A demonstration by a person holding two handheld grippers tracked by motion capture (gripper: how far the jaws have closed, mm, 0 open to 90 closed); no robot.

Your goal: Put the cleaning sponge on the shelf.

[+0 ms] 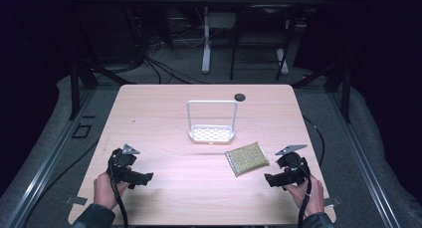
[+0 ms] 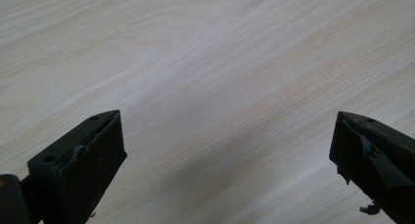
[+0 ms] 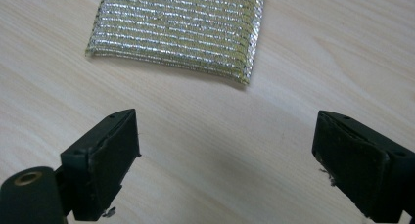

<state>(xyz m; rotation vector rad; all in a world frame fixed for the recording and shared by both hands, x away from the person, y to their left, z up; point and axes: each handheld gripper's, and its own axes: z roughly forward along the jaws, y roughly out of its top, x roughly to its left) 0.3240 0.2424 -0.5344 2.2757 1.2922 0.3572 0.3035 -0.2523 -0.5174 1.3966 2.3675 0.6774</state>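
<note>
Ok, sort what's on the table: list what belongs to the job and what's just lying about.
Job:
- sponge, flat on the table, just ahead of the open right gripper
- rack, standing empty behind it, probably where the sponge goes
- left gripper, open over bare wood

Lying about:
- dark round spot at the table's far edge

Glittery scouring pad (image 1: pixel 247 159) near right hand-held gripper (image 1: pixel 271 178), white rack (image 1: pixel 211 133) mid-table, left hand-held gripper (image 1: pixel 147 177) apart
</note>
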